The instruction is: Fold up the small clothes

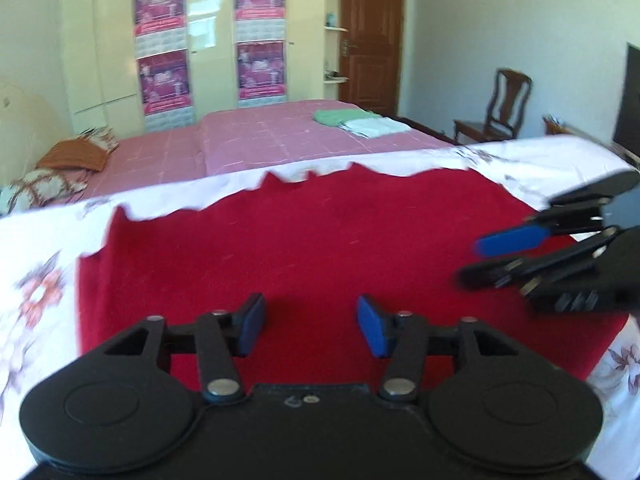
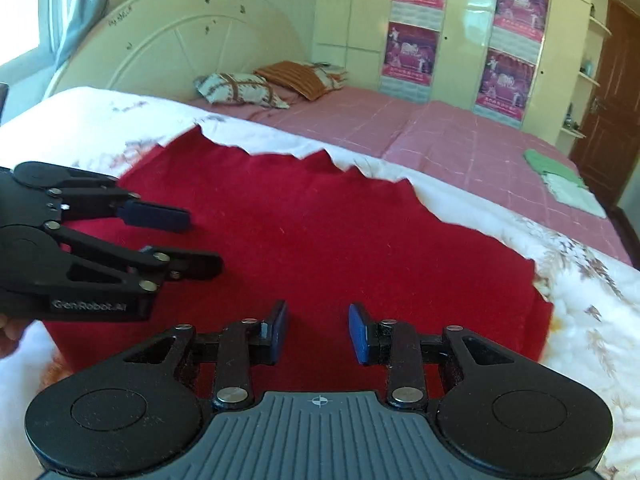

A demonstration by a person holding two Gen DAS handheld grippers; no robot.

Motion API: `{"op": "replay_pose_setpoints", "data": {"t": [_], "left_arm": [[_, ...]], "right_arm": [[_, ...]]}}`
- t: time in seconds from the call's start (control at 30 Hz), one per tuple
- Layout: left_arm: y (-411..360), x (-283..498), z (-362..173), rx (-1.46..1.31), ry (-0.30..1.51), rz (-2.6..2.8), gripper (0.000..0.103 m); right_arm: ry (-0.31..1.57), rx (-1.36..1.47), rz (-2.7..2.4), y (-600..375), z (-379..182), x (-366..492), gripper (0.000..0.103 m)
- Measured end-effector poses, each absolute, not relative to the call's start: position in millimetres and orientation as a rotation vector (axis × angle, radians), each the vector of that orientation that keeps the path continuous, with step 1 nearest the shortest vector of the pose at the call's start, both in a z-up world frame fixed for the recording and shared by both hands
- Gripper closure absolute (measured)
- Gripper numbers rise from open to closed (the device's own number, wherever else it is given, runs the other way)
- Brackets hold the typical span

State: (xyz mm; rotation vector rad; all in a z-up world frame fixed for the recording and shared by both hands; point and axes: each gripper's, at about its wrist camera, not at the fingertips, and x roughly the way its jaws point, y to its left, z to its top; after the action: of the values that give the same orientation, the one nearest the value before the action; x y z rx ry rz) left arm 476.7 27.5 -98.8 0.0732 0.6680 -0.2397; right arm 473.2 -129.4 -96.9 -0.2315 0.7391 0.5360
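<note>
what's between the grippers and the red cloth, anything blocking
Nothing visible. The red cloth lies spread on the floral sheet, with the left gripper and right gripper both open right above it. Nothing lies on the cloth; the folded green clothes sit far off on the pink bed.

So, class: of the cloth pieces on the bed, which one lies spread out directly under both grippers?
The red cloth, flat on the floral sheet. The green folded cloth and the pale one beside it sit far off on the pink bedspread.
</note>
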Motion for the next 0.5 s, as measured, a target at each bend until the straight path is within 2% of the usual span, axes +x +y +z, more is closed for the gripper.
{"op": "replay_pose_setpoints", "data": {"t": [0.2, 0.33, 0.5], "left_arm": [[80.1, 453.5, -86.9, -0.01, 0.671, -0.133, 0.054], [55.6, 422.2, -72.5, -0.039, 0.608, -0.181, 0.052], [10.6, 395.8, -91.4, 0.079, 0.64, -0.225, 0.051]], "right_arm": [[0.78, -0.129, 0.38, -182.7, -99.8, 466.7, 0.071], [0.712, -0.119, 0.436, -165.8, -79.7, 434.2, 0.071], [0.697, -0.18, 0.541, -124.2, -83.0, 386.0, 0.071]]}}
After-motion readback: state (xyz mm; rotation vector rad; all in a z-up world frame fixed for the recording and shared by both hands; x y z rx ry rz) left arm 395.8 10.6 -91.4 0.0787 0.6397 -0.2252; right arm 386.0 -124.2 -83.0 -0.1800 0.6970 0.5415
